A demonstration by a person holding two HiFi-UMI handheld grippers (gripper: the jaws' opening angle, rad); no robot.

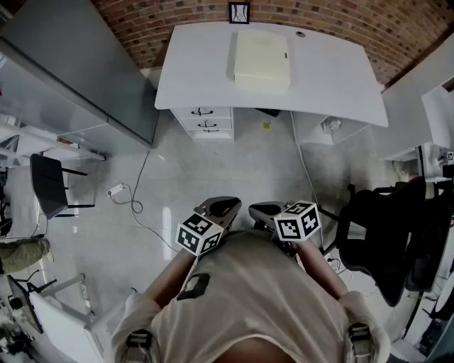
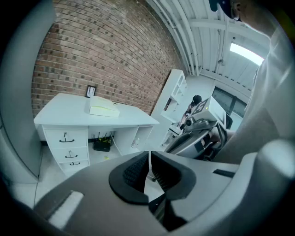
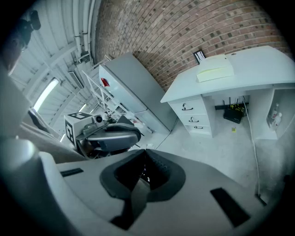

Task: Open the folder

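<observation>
A pale yellow folder (image 1: 262,58) lies closed on the white desk (image 1: 340,78) at the far end of the room, by the brick wall. It also shows in the left gripper view as the folder (image 2: 103,108) and in the right gripper view as the folder (image 3: 215,69). My left gripper (image 1: 228,205) and right gripper (image 1: 257,208) are held close to my chest, side by side, far from the desk. Both are shut with nothing between the jaws. The left gripper (image 2: 149,162) and right gripper (image 3: 144,162) each see the other beside them.
The desk has a drawer unit (image 1: 204,122) under its left side and a small framed picture (image 1: 239,13) at its back edge. A black office chair (image 1: 386,234) stands at my right, a grey cabinet (image 1: 78,64) and a cable (image 1: 131,205) on the floor at my left.
</observation>
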